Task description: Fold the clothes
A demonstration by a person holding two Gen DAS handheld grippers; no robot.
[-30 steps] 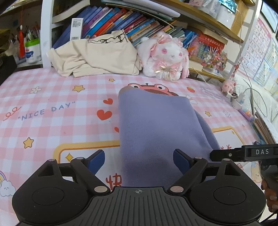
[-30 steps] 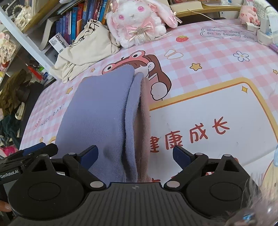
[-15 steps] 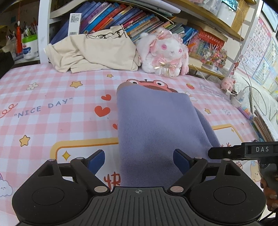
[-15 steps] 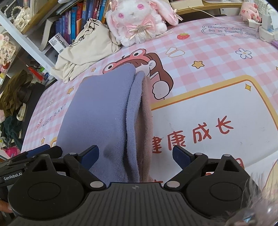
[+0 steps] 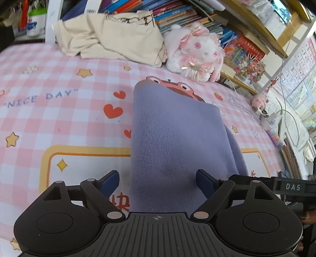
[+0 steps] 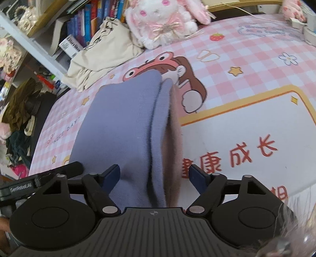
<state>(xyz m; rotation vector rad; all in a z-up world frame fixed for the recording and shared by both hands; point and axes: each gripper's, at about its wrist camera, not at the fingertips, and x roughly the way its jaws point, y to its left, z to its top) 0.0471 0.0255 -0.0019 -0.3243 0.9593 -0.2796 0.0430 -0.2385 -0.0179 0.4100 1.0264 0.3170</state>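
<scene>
A purple garment (image 5: 177, 138), folded into a long strip, lies on the pink checked mat (image 5: 59, 118). In the right wrist view the purple garment (image 6: 122, 128) shows its pale pink fleece lining (image 6: 173, 154) along the right edge. My left gripper (image 5: 158, 180) hovers open over the strip's near end, its left finger beside the cloth's left edge. My right gripper (image 6: 155, 176) straddles the same near end. Its jaws are closing with the layered edge between them, and the pads are not clearly pressing.
A heap of beige clothing (image 5: 118, 37) and a white-pink plush rabbit (image 5: 195, 53) sit at the mat's far side, below shelves of books (image 5: 177, 13). Cables and a small pink plush (image 5: 258, 100) lie at the far right. Dark clutter (image 6: 19, 110) borders the mat's left edge.
The right gripper's jaws have narrowed around the garment's near end. The left gripper has edged lower and rolled a little, so the garment looks closer. The garment lies as before.
</scene>
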